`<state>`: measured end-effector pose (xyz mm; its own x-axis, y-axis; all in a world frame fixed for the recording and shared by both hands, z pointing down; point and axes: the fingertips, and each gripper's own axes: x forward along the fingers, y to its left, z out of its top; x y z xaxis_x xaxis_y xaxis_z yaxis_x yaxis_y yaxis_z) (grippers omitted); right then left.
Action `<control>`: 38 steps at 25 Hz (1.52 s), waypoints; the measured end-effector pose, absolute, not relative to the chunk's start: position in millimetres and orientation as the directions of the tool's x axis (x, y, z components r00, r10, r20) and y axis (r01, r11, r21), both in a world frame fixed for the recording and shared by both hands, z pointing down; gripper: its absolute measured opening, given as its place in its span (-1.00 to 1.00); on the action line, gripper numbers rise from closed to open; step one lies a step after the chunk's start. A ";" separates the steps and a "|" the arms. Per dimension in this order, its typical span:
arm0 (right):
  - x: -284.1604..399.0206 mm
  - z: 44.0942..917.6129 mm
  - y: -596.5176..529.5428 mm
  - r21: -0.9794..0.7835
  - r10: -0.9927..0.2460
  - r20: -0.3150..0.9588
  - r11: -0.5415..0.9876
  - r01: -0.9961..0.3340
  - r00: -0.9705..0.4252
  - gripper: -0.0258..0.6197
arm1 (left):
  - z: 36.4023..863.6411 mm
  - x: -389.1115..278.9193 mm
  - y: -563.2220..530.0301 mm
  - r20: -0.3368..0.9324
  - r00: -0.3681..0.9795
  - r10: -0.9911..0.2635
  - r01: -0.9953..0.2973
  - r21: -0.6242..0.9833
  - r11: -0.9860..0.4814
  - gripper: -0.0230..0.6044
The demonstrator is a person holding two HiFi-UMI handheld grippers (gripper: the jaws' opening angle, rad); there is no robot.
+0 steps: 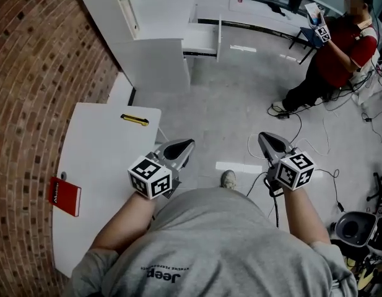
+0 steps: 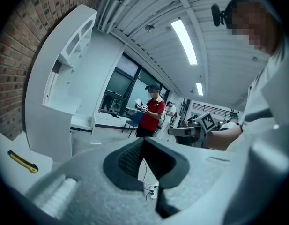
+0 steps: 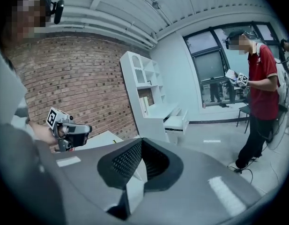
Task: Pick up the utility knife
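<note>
Only the head view takes in the whole white table. The utility knife, yellow and black, lies near the table's far edge. A red book lies at the table's left edge, beside the brick wall. Both grippers are off the table's right side, above the floor: the left gripper just past the table's right edge, the right gripper well clear of it.

The left gripper view catches the knife low at the left on the tabletop, but not the book. Its jaws are clenched tip to tip with nothing between them. The right gripper view shows its own jaws likewise closed and empty, with the left gripper beside the table. It also shows a person in a red shirt standing well beyond the table, but the knife cannot be clearly made out there.
</note>
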<state>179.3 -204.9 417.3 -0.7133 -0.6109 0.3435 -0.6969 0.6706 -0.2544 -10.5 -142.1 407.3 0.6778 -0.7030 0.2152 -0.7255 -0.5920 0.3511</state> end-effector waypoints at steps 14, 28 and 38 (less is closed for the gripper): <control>213.7 418.7 -358.6 -0.234 -0.525 0.366 0.747 -0.622 -0.769 -0.89 | 399.6 46.9 -319.3 0.226 0.623 -0.749 -0.771 0.335 -0.541 -0.93; 213.0 420.2 -362.7 -0.220 -0.653 0.371 0.629 -0.745 -0.660 -0.89 | 399.1 36.2 -346.9 0.215 0.745 -0.631 -0.662 0.346 -0.665 -0.93; 211.2 408.7 -367.8 -0.213 -0.619 0.355 0.676 -0.705 -0.701 -0.41 | 396.9 31.6 -342.8 0.195 0.723 -0.662 -0.683 0.345 -0.644 -0.93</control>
